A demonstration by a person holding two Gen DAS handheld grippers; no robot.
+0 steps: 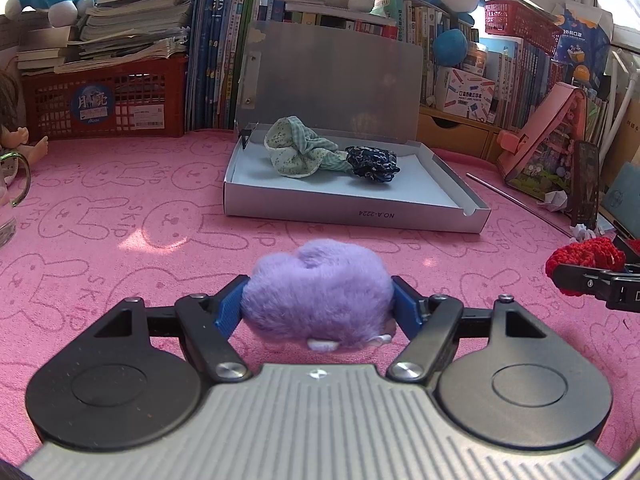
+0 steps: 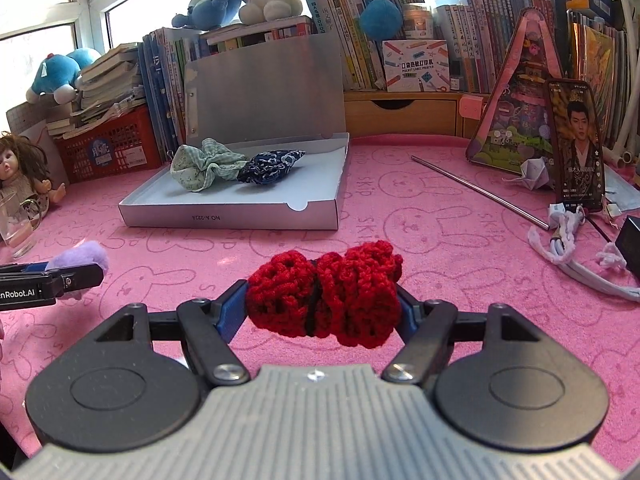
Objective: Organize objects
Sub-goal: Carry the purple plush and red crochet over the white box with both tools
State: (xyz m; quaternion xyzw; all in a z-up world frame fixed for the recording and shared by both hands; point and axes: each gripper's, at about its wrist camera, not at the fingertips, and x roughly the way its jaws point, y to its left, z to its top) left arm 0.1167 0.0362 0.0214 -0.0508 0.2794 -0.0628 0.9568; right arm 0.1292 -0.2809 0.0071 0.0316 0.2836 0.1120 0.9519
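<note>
My left gripper [image 1: 318,304] is shut on a fluffy purple scrunchie [image 1: 318,292], held just above the pink mat. My right gripper [image 2: 322,300] is shut on a red crocheted scrunchie [image 2: 324,292]; it also shows at the right edge of the left wrist view [image 1: 584,258]. The purple scrunchie shows at the left of the right wrist view [image 2: 80,256]. An open silver box [image 1: 344,204] lies ahead on the mat with its lid up. It holds a green gingham scrunchie [image 1: 300,148] and a dark blue patterned scrunchie [image 1: 372,164]. The box is also in the right wrist view [image 2: 240,216].
Books, plush toys and a red crate [image 1: 104,100] line the back. A doll [image 2: 20,168] and a glass mug [image 2: 18,224] stand at the left. A metal rod [image 2: 480,192], a phone [image 2: 576,144], a pink case [image 2: 516,100] and cables [image 2: 572,240] lie at the right.
</note>
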